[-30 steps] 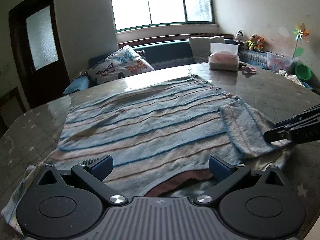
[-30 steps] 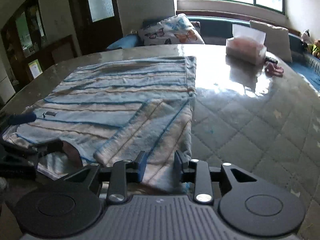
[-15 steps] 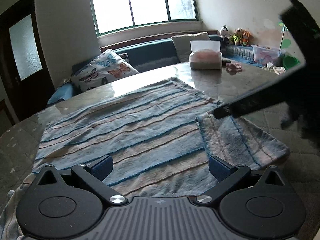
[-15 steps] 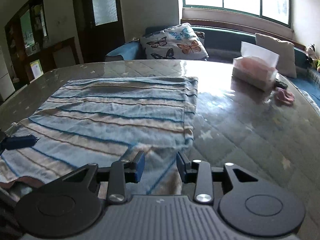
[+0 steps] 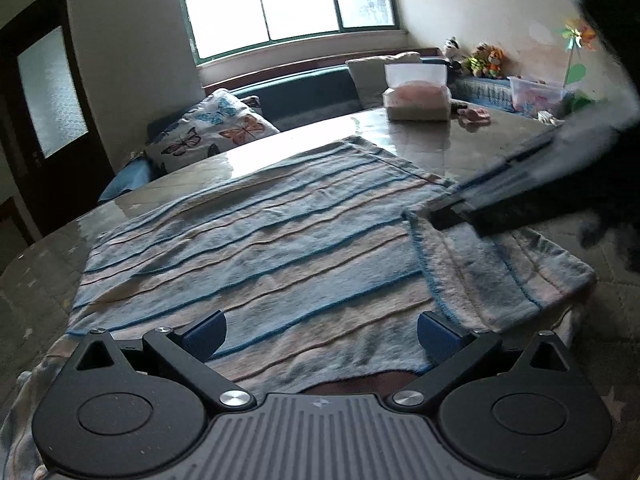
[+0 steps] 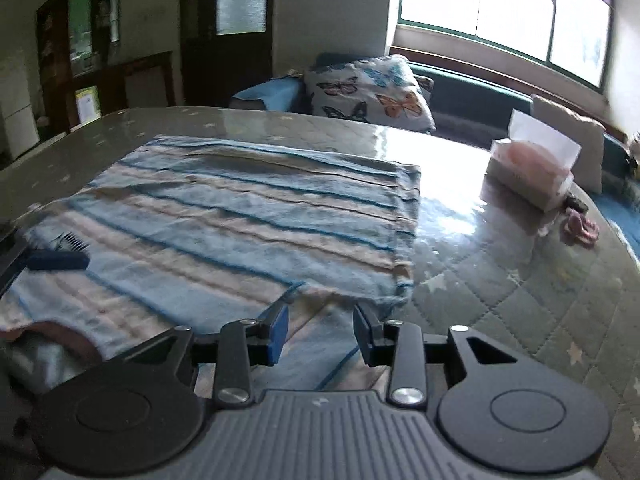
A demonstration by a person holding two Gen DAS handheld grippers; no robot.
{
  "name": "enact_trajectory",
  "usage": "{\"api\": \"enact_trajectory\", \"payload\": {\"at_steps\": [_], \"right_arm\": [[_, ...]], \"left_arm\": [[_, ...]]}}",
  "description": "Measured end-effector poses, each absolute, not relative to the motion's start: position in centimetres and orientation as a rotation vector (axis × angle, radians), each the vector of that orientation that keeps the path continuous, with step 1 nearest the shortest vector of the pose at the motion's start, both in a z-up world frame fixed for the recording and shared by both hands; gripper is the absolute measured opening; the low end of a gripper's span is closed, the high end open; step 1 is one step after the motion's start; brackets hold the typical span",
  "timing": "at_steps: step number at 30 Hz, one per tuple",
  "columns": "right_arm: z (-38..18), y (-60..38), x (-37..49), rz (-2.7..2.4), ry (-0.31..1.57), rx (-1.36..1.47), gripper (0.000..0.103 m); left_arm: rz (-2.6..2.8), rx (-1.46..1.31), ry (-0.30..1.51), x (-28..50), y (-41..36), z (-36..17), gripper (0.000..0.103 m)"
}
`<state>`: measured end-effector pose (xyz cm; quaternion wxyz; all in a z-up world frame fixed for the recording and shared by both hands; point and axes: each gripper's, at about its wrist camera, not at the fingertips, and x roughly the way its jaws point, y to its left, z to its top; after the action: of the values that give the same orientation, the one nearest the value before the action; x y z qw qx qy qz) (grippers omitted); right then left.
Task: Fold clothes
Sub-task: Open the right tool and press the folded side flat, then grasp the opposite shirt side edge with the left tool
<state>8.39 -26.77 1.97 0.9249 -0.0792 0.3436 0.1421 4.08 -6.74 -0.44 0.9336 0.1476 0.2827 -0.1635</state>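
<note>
A blue, white and tan striped shirt lies flat on the quilted table. Its right sleeve is folded in over the body. My left gripper is open and empty above the collar end. My right gripper is open above the folded sleeve and holds nothing. The right gripper shows blurred in the left wrist view, above the sleeve's inner edge. One left fingertip shows in the right wrist view over the shirt.
A tissue box and a small pink item sit at the table's far side. A butterfly pillow lies on the bench beyond. Toys and a plastic box stand at the right wall. A dark door is at left.
My right gripper has opened wider and moved forward along the sleeve toward the shirt body. My left gripper stays open and has come a little closer over the collar end.
</note>
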Motion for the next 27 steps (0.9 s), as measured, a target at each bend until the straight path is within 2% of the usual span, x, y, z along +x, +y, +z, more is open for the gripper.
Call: {"api": "enact_trajectory", "payload": {"at_steps": [2, 7, 9, 16, 21, 23, 27], "right_arm": [[1.9, -26.3, 7.2, 0.308, 0.708, -0.174, 0.042], [1.5, -25.0, 4.3, 0.344, 0.714, -0.205, 0.045], [1.1, -24.5, 3.6, 0.350, 0.714, -0.219, 0.049], [1.5, -23.6, 2.4, 0.335, 0.670, -0.283, 0.056], [1.2, -23.5, 2.4, 0.322, 0.688, -0.278, 0.058], [1.5, -23.3, 2.4, 0.323, 0.686, -0.274, 0.058], [2.3, -22.1, 2.3, 0.357, 0.667, -0.300, 0.058]], "left_arm": [[-0.306, 0.287, 0.576, 3.9, -5.7, -0.2, 0.103], [-0.208, 0.248, 0.570, 3.3, -2.0, 0.5, 0.103], [-0.156, 0.232, 0.571, 3.0, -0.1, 0.7, 0.103], [0.064, 0.151, 0.578, 1.4, 7.6, 1.0, 0.103], [0.212, 0.072, 0.594, 0.3, 13.0, 0.9, 0.102], [0.255, 0.023, 0.610, 0.1, 15.1, 0.8, 0.099], [0.289, -0.077, 0.651, 0.3, 18.3, 0.5, 0.079]]}}
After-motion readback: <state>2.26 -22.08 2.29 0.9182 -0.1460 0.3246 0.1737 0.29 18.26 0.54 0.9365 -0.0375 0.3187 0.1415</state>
